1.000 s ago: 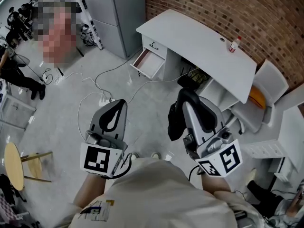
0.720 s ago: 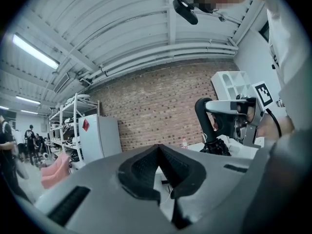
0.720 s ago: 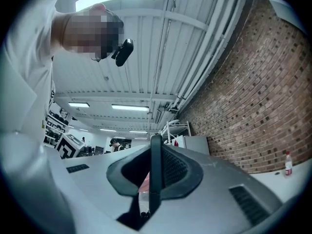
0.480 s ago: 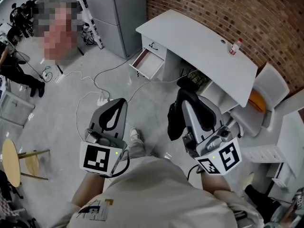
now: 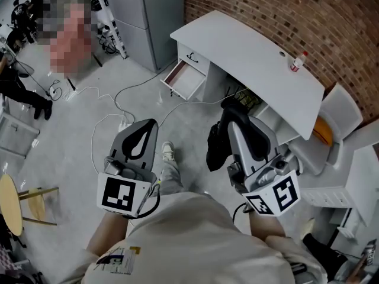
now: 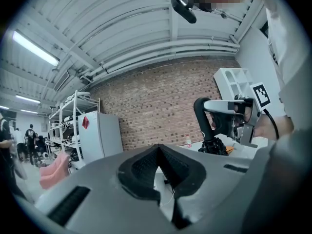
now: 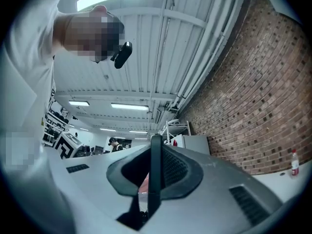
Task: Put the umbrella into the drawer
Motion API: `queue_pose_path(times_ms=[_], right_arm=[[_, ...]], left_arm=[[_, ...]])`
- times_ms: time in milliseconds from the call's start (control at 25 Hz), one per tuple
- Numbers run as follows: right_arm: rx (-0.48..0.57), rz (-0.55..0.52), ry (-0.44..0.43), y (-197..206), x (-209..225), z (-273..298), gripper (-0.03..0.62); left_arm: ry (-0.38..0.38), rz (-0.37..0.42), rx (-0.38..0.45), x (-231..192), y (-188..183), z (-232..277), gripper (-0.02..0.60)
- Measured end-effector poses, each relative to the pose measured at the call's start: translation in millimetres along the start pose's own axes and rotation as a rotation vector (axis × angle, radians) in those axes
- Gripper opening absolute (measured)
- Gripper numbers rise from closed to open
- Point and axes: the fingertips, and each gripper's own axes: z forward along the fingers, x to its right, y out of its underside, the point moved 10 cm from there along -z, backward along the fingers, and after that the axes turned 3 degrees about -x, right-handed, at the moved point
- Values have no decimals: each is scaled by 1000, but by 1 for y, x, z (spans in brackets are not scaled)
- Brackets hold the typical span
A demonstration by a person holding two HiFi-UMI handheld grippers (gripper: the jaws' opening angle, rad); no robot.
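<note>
Nearest of all, the person holds two tools out in front, one in each hand. The grey left claw [image 5: 147,130], with its black-and-white marker cube, has its two jaws pressed together, and nothing is between them. I think it has no job yet, so it just waits on the left side.

The grey right claw [image 5: 234,114] is pinched down to a narrow gap on a thin black strip. I think that strip is the strap or a fold of the small black folded umbrella [image 5: 216,149]. The rest of the umbrella hangs down beside that claw, above the floor, because only that thin bit is held. The claw tips up a little, which may keep the bundle from sliding off.

A bit farther on, a light shoe [image 5: 168,152] stands on the grey concrete floor [image 5: 77,147] between the claws. White cables [image 5: 124,122] lie looped beyond it.

Farther still is the open white drawer with a reddish inside [image 5: 185,80]. It sticks out from the left end of the long white desk [image 5: 249,46], so the way in is from the top. The umbrella is well apart from it — the carry is not done. A small clear bottle with a red cap [image 5: 298,61] stands on the far edge of the desk, by the red brick wall [image 5: 284,10].
</note>
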Motion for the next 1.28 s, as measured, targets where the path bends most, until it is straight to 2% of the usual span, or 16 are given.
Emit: queue_pose_path(times_ms=[440, 640, 1000, 1280], right_arm=[[-50, 19, 3, 37, 38, 75, 51], [-72, 16, 6, 47, 59, 124, 51], [-129, 39, 30, 70, 105, 224, 51], [-168, 21, 61, 96, 131, 299, 50]], left_arm=[[9, -11, -20, -63, 17, 63, 8], [10, -23, 22, -101, 18, 94, 8], [47, -32, -69, -183, 27, 175, 8], [90, -38, -81, -253, 37, 230, 8]])
